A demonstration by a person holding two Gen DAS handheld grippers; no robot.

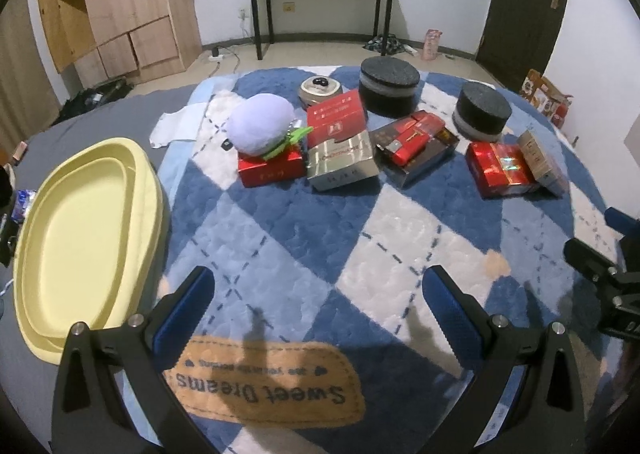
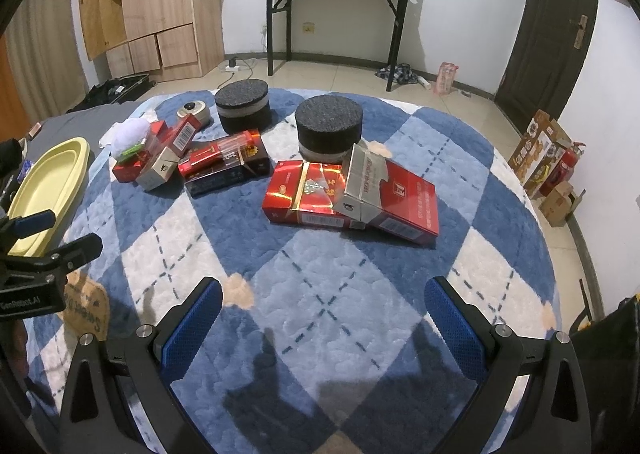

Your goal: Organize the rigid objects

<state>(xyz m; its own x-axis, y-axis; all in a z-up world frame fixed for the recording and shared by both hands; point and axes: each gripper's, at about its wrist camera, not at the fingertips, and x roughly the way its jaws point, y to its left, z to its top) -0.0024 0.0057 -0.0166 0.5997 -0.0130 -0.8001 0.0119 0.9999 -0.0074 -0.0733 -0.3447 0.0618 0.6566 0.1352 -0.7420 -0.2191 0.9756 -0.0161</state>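
Left wrist alone shows the "Sweet Dreams" patch (image 1: 269,385) whole; both tongs (image 1: 320,314) (image 2: 324,318) gape wide, empty.

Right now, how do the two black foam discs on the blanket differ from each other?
The left disc lies farther back, near the round tin; the right disc lies nearer, just behind the red boxes. The left disc's pale band sits mid-height; the right disc's sits at its bottom. Both are round, flat-topped and upright.
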